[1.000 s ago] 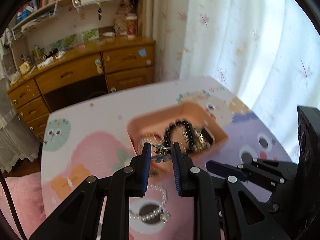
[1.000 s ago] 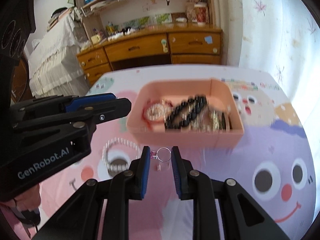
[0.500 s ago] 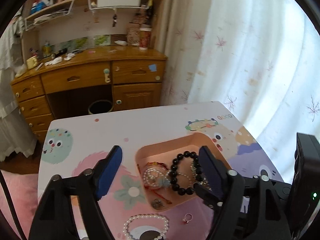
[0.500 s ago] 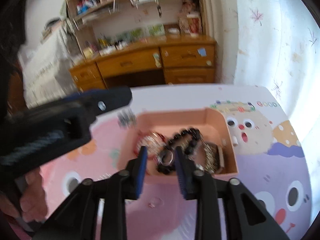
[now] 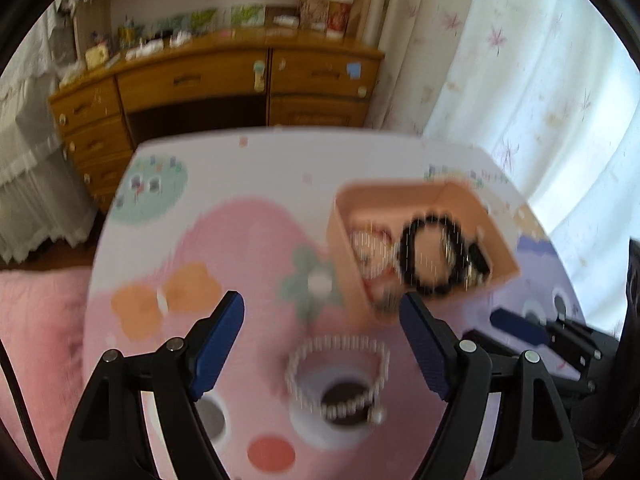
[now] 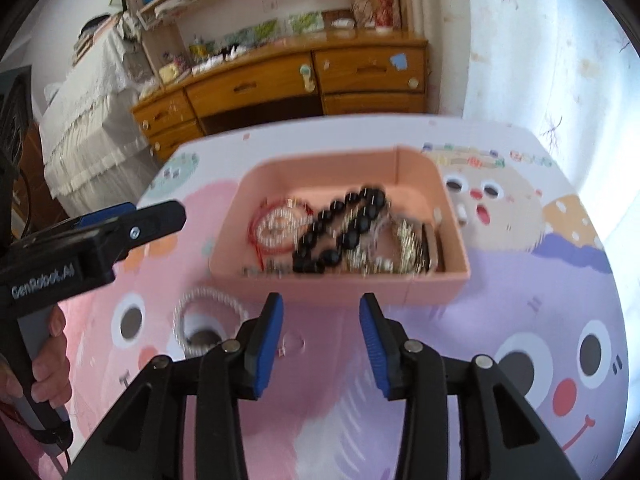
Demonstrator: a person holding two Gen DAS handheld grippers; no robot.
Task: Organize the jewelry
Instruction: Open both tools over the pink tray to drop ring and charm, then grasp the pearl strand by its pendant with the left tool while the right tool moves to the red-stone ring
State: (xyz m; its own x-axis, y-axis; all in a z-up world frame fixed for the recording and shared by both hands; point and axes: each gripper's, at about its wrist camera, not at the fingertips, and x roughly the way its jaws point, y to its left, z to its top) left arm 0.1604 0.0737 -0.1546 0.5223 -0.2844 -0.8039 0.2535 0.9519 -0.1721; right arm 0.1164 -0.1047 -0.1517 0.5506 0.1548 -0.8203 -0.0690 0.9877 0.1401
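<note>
My left gripper is wide open above a white pearl bracelet lying on the cartoon tablecloth; nothing is between its fingers. The pink box behind it holds a black bead bracelet and other pieces. In the right wrist view my right gripper hangs just in front of the pink box, its jaws opening. A small ring lies on the cloth between them, near the left finger and untouched. The pearl bracelet lies to the left, and the black bead bracelet rests in the box.
A person's hand holds the left gripper at the left of the right wrist view. A wooden desk with drawers stands beyond the table's far edge, and a white curtain hangs to the right. Both views are blurred.
The left gripper opened and let go of a small silver piece over the box, then swung down and left over the pearl bracelet. The right gripper's jaws widened and it sank over the ring.
</note>
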